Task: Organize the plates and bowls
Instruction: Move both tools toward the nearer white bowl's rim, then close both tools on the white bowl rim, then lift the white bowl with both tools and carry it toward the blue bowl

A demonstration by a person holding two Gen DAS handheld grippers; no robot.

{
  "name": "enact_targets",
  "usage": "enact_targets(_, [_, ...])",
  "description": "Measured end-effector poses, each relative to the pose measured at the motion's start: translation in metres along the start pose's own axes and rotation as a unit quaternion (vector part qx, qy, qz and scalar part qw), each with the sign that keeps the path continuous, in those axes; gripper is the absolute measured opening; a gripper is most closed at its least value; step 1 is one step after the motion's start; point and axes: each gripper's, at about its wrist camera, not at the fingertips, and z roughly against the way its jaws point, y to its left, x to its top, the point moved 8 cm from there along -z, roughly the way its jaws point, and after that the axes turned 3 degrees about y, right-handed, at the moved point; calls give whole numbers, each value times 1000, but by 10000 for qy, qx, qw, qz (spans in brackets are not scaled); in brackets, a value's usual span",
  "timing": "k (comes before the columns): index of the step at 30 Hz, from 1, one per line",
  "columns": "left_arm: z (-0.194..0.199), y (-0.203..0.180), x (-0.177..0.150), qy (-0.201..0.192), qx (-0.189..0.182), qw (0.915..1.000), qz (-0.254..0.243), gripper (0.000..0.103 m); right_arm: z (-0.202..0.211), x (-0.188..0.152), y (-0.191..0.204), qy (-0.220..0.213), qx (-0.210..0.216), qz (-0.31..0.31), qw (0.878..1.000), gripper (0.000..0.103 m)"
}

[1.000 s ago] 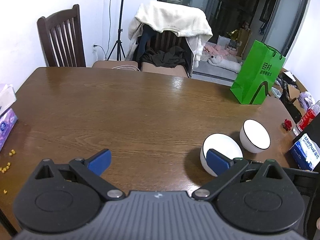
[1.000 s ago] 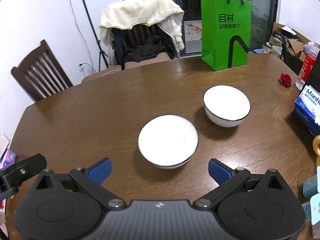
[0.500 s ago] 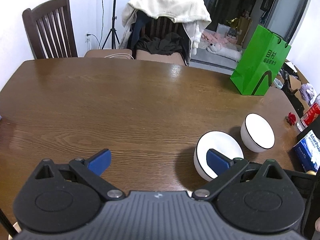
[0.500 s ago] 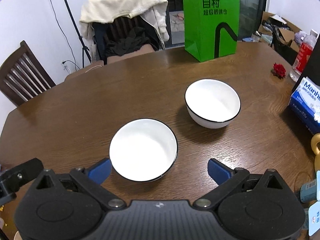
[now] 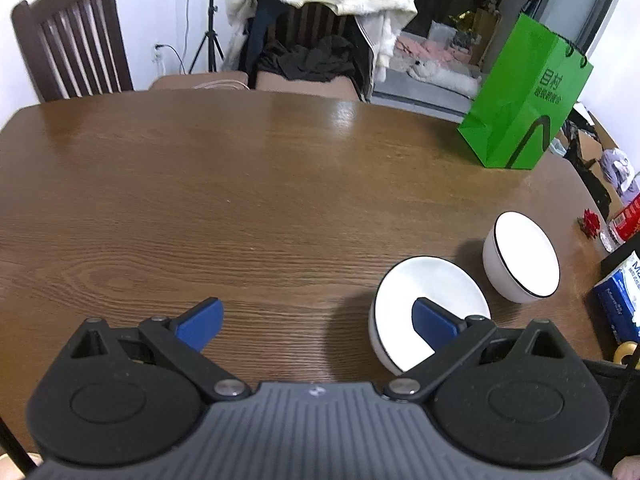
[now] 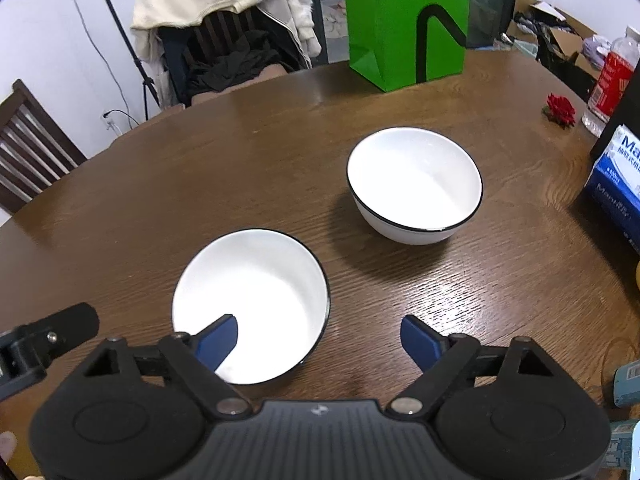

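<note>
Item: near bowl (image 6: 256, 300), white with a dark rim, upright, empty, on the desk (image 6: 200, 184) toward its near edge.
Companion item: far bowl (image 6: 414, 184), same make, upright, empty, standing apart from the first, farther from the near edge and toward the right-hand edge.
Right gripper (image 6: 316, 342): fingers closing, not yet pinching; one blue pad (image 6: 218, 340) hung over the inside of the near bowl, the other pad over bare desk outside it, so the bowl's right wall lay between the two.
Left gripper (image 5: 316, 320): fingers spread wide, nothing between them but bare desk; its right-hand pad overlapped the near bowl in the left wrist view, contact not discernible.
Key relation: the near bowl's rim lay straddled by the right gripper's fingers, close in below them; the bowl was round, so no long axis governed the grasp.
Nearer hand: the right, by judgement; the left gripper was centred to the bowl's left.
Likely step: pinching the near bowl's wall for stacking with the far bowl.
Hazard: a thin-rim pinch could tip the bowl.
Other stock: green bag (image 6: 406, 20) at the far edge; tissue pack (image 6: 616, 184) at the right-hand edge.
</note>
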Motion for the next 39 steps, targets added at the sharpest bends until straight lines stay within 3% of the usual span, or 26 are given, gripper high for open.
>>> enact_targets(4, [-14, -9, 1, 103, -16, 9999, -72, 97, -14, 1, -5, 130, 19, -68, 9999, 75])
enact_targets(9, [-33, -16, 2, 255, -65, 9996, -74, 81, -27, 2, -9, 241, -6, -145, 9996, 61])
enact_targets(15, [-53, -25, 3, 416, -125, 9990, -107, 66, -39, 4, -13, 319, 69, -207, 9993, 53])
enact_targets(21, [-68, -35, 2, 522, -141, 9984, -149, 41, -50, 7, -10, 404, 116, -185, 9989, 37])
enact_targets(23, [-72, -35, 2, 564, -161, 9982, -143, 32, -53, 7, -8, 431, 110, -168, 9989, 24])
enact_targets(25, [-75, -36, 3, 601, -268, 9978, -130, 30, -56, 8, -6, 451, 95, -144, 9988, 22])
enact_targets(28, [-79, -37, 3, 681, -404, 9968, -110, 16, -60, 10, -4, 455, 96, -134, 9988, 19])
enact_targets(34, [-81, -38, 4, 698, -457, 9964, -177, 10, -65, 11, 0, 454, 192, -114, 9987, 9])
enact_targets(39, [-82, -40, 5, 688, -438, 9962, -290, 10, -67, 13, 2, 414, 180, -94, 9989, 9])
